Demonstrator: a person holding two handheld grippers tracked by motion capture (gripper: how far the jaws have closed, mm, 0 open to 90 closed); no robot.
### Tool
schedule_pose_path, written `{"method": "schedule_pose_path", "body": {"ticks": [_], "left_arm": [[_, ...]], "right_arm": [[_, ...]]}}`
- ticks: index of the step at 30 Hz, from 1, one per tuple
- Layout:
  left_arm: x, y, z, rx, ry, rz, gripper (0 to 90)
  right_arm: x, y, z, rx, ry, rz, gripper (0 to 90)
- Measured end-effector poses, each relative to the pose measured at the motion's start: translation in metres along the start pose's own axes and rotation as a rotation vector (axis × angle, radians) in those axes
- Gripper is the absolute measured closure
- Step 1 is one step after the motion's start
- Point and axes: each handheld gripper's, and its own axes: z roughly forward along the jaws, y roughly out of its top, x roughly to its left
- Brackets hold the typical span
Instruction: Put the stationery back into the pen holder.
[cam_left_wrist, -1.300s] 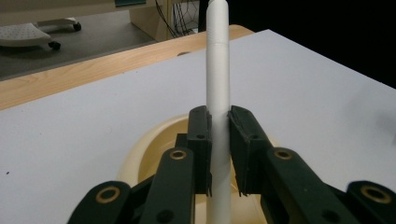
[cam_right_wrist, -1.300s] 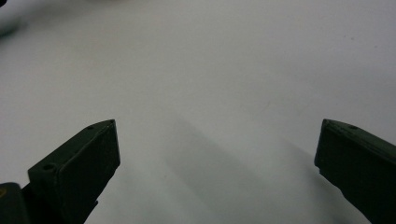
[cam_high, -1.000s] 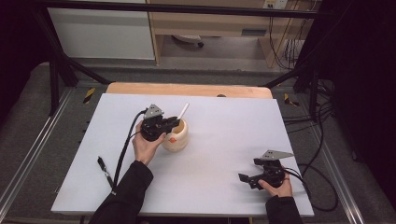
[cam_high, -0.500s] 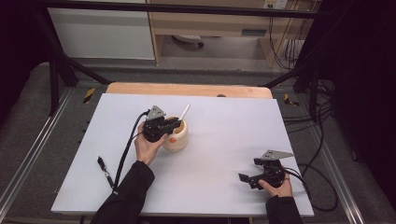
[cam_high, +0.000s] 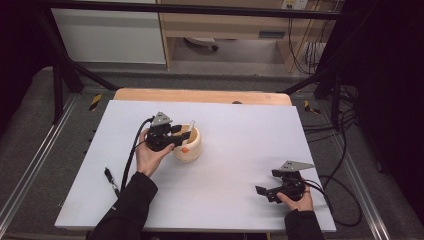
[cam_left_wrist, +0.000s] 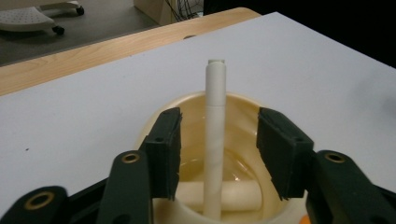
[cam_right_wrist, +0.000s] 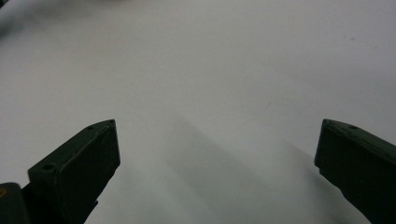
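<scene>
Releasing white marker (cam_left_wrist: 215, 140) into cream cup (cam_high: 189, 146); left gripper (cam_left_wrist: 218, 144) jaws just opening, clear of it; right gripper (cam_high: 272, 191) idling wide open, empty.

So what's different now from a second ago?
The left gripper has just been opening its jaws and let go of the white stick, which now stands free between them, leaning in the cream cup. The cup has not moved, and the right gripper stays open over the table.
</scene>
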Motion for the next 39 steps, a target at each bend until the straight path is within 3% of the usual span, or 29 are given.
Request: {"method": "schedule_pose_path", "body": {"ticks": [18, 25, 31, 39], "left_arm": [[0.016, -0.005, -0.056, 0.130, 0.016, 0.020, 18.9], [0.024, -0.020, -0.081, 0.166, 0.057, 0.033, 12.5], [0.032, -0.039, -0.096, 0.177, 0.081, 0.012, 6.8], [0.039, -0.064, -0.112, 0.197, 0.107, 0.009, 5.4]], "right_arm": [[0.000, 0.000, 0.000, 0.003, 0.001, -0.002, 0.8], [0.000, 0.000, 0.000, 0.001, 0.001, -0.002, 0.8], [0.000, 0.000, 0.001, 0.003, 0.002, 0.000, 0.8], [0.000, 0.000, 0.001, 0.002, 0.005, 0.002, 0.7]]}}
